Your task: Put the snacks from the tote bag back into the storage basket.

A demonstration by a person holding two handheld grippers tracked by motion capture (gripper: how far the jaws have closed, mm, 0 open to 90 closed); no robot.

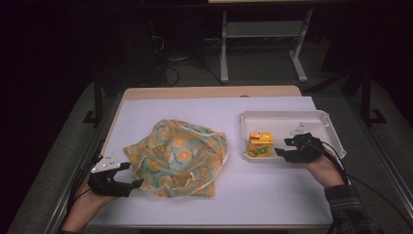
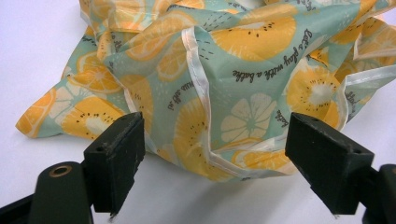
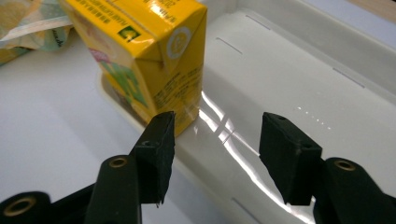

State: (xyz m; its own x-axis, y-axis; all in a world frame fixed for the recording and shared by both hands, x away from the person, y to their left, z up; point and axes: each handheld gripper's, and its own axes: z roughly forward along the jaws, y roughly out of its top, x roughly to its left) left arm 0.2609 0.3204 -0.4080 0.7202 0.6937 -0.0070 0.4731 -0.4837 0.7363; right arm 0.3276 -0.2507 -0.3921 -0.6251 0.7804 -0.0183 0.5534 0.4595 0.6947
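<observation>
The yellow juice carton [image 1: 260, 145] stands in the white tray [image 1: 319, 117] at right of frame, freed, beside the right gripper [image 1: 283, 147] with its jaws apart. The left gripper [image 1: 127, 176], jaws wide, faces the fruit-print cloth bag [image 1: 178, 157] at centre. Next likely calls for pinching the bag's hem.

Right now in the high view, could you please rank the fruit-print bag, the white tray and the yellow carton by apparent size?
1. Fruit-print bag, slightly ahead of the tray.
2. White tray, close to the bag in spread.
3. Yellow carton, clearly smallest, standing inside the tray.
</observation>
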